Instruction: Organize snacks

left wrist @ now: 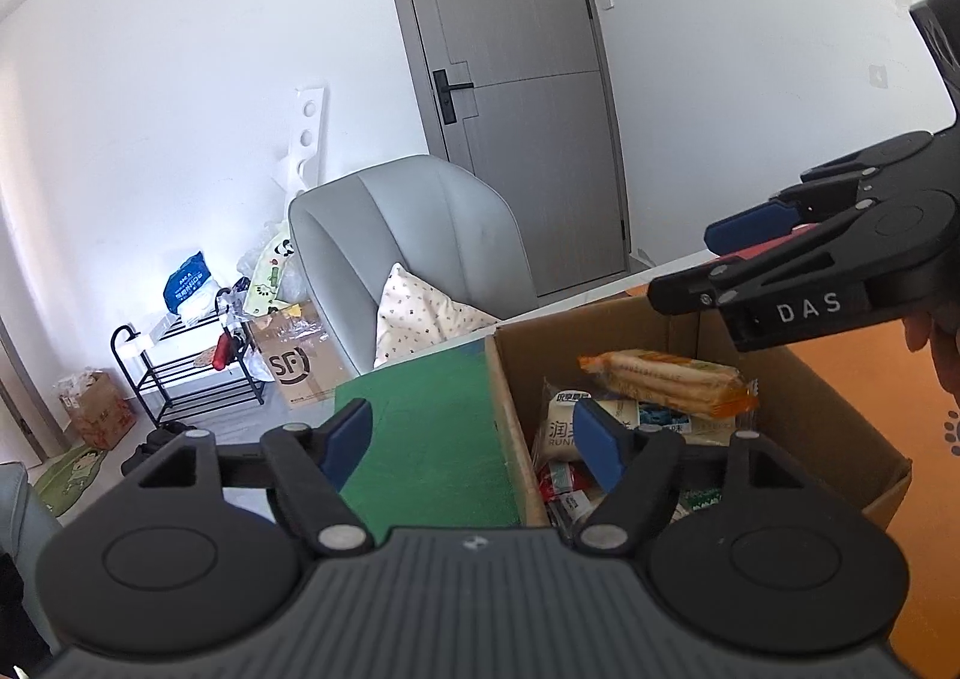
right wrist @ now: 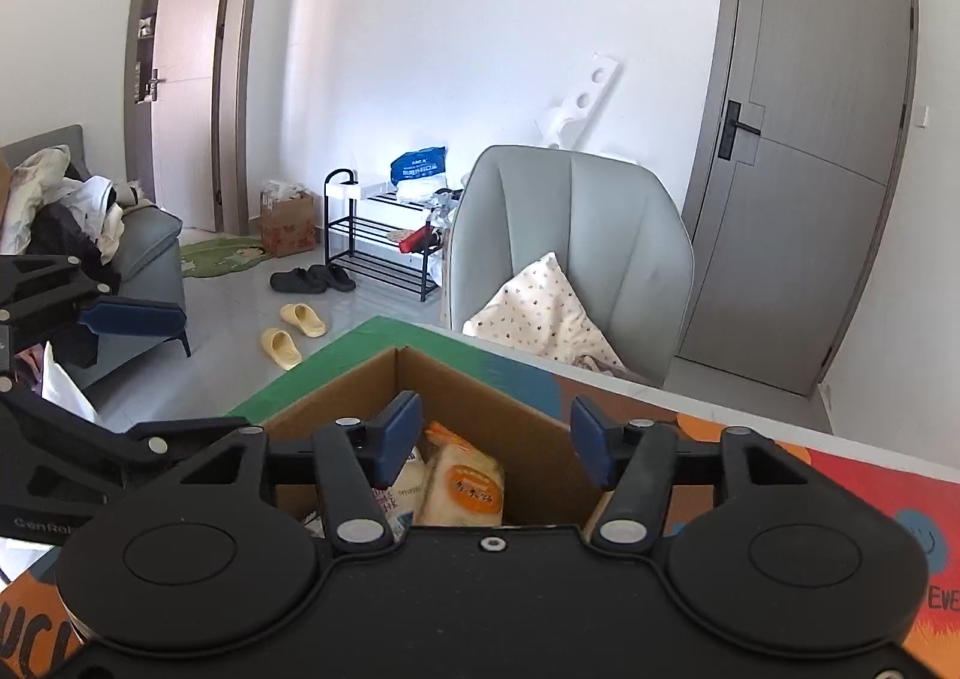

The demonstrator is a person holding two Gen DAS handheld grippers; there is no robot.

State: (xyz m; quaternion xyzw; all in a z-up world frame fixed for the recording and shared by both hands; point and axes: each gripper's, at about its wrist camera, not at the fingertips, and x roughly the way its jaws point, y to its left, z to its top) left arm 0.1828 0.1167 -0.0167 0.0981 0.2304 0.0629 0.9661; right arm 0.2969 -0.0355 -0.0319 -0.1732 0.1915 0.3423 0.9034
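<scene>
— Both grippers, left gripper [left wrist: 474, 439] and right gripper [right wrist: 492, 448], hung with jaws apart, gripping nothing.

— And the orange-wrapped snack [left wrist: 669, 382]?

— It lay atop the packets in the cardboard box [left wrist: 510, 415], at two o'clock from the left gripper. It looked light, crinkly and crushable; best pinched gently mid-length.

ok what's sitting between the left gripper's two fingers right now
Nothing is held. In the left wrist view, the left gripper is open, and between its fingers show the green mat and the cardboard box's near wall.
</scene>
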